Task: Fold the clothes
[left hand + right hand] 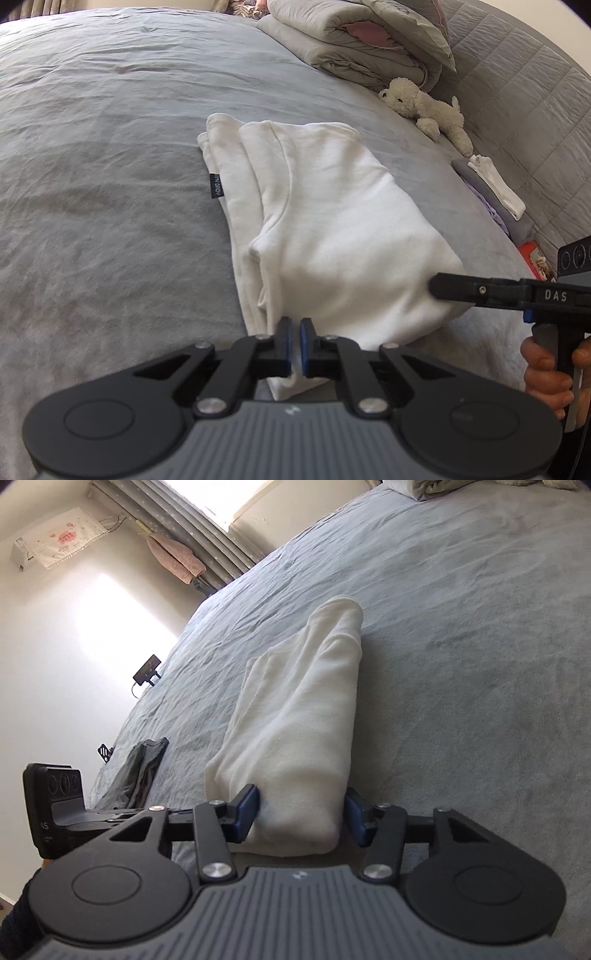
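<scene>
Low in frame, left gripper [295,345] pinches the white garment [332,221]; right gripper [301,818] straddles its end, spread (mid-fold). Next: lift together.

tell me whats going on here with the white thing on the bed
A person is folding a white garment on a grey bedspread, holding a tool in each hand. The left tool is pinched shut on the garment's near edge. The right tool is open, its fingers on either side of the folded bundle's end. The garment is already folded into a narrow stack. A plush toy lies beyond.
</scene>
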Demonstrator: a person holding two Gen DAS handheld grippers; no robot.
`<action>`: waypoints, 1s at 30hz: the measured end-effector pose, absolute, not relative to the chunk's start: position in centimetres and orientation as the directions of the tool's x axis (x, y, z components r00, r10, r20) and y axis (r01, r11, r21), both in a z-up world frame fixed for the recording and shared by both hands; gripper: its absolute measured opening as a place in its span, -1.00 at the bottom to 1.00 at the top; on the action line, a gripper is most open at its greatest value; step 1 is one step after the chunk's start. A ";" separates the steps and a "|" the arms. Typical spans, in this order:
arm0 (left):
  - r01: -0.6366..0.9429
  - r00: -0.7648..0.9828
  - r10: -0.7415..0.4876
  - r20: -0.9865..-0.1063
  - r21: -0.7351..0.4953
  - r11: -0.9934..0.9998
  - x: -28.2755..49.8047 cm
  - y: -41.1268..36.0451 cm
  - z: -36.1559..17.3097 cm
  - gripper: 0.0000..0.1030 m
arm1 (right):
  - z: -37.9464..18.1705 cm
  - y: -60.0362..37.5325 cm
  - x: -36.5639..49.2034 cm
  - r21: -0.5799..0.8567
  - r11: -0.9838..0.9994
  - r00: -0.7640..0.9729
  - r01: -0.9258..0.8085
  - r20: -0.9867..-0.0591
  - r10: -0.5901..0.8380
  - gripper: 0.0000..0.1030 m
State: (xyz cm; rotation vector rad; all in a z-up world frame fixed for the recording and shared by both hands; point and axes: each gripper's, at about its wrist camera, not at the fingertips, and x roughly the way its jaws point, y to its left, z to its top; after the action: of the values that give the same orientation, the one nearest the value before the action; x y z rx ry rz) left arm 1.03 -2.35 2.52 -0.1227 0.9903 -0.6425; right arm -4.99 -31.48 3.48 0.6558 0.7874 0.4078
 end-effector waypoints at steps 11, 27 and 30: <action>0.454 0.386 -0.553 -0.738 -0.371 0.810 0.9 -2.5 2.3 -0.88 | 1.9 -30.9 -4.8 0.738 0.675 0.639 -0.024 -0.508 0.577 0.12; 0.451 0.391 -0.555 -0.734 -0.373 0.811 0.8 -2.4 2.3 -0.88 | 1.1 -29.2 -5.7 0.768 0.637 0.701 0.071 -0.492 0.516 0.12; 0.447 0.392 -0.555 -0.734 -0.375 0.812 0.8 -2.3 2.3 -0.88 | 1.1 -28.4 -6.1 0.749 0.660 0.716 0.062 -0.494 0.493 0.12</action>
State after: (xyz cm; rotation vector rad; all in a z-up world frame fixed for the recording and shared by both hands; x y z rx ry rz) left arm 0.77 -2.33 2.32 -0.1234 0.9796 -0.6385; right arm -6.15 -28.40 1.12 0.8284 0.7488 0.2715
